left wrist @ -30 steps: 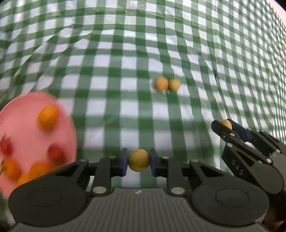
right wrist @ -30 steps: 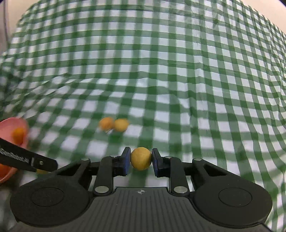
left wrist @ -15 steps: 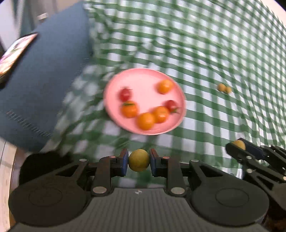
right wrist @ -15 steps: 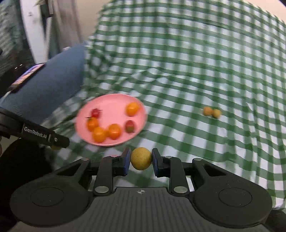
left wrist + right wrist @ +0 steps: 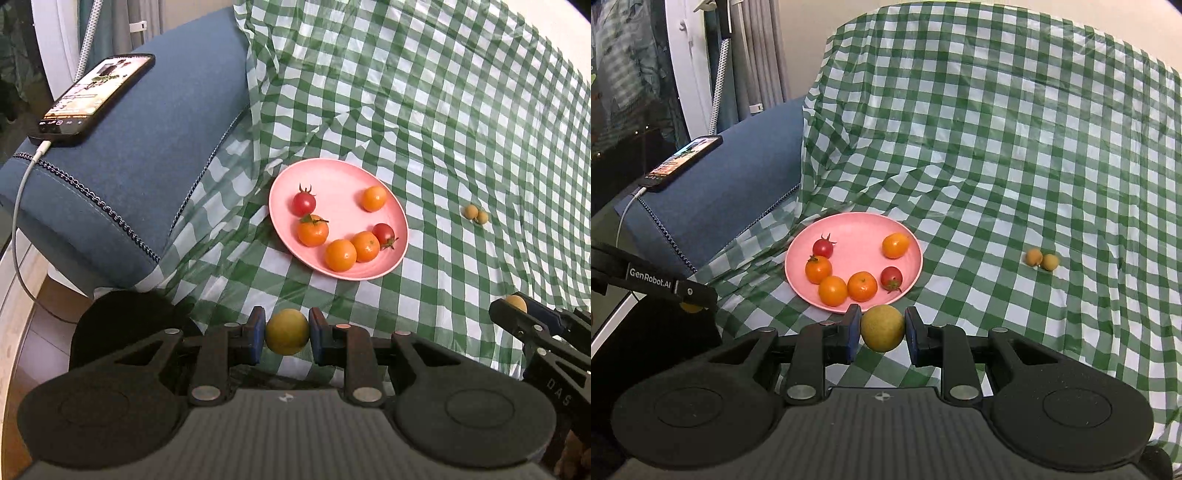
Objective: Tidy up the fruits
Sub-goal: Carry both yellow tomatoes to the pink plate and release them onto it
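Note:
My left gripper (image 5: 287,332) is shut on a small yellow fruit (image 5: 287,331), held near the front of the pink plate (image 5: 343,173). My right gripper (image 5: 882,328) is shut on another yellow fruit (image 5: 882,328), just in front of the plate (image 5: 857,229). The plate holds several orange fruits, such as one at the back right (image 5: 373,198), and two red cherry tomatoes (image 5: 304,202). Two small tan fruits (image 5: 476,214) lie together on the green checked cloth to the plate's right; they also show in the right wrist view (image 5: 1041,259).
A blue cushioned armrest (image 5: 147,147) rises left of the plate, with a phone (image 5: 96,96) and its charging cable on top. The checked cloth (image 5: 997,147) drapes up the backrest. The right gripper shows at the right edge of the left wrist view (image 5: 517,306).
Both grippers have swung left and pulled back with their yellow fruits; the plate, armrest and phone have come into full view and the two tan fruits now lie far right.

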`<state>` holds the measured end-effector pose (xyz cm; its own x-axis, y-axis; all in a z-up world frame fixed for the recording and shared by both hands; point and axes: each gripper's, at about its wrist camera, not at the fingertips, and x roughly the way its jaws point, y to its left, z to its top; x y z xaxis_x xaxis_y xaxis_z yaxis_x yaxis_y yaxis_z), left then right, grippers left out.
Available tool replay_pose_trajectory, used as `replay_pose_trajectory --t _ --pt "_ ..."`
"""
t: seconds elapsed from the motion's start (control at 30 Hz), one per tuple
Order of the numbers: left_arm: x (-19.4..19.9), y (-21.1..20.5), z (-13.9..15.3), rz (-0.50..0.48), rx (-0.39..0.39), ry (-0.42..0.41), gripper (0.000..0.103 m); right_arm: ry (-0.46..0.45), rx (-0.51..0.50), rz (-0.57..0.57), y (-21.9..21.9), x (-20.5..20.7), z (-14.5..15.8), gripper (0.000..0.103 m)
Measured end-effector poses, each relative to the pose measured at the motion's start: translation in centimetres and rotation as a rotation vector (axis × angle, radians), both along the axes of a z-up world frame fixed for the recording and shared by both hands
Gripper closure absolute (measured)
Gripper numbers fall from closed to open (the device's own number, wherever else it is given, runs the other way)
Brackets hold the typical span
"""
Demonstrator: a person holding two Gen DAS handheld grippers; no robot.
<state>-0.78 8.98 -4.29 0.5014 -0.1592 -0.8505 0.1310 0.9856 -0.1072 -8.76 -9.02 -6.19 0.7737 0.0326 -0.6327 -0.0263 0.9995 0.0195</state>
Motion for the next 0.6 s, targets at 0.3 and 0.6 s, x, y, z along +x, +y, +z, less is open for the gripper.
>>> replay_pose_trajectory --t 0.3,0.6 --pt "3.6 -0.9 0.0 0.025 0.011 -0.018 0.075 0.019 0.011 0.005 -0.4 3.6 -0.8 0.077" --pt "9.4 -3.9 -1.8 0.007 0.009 0.011 0.075 0.053 -0.008 0.027 0.0 9.4 -2.8 0.077"
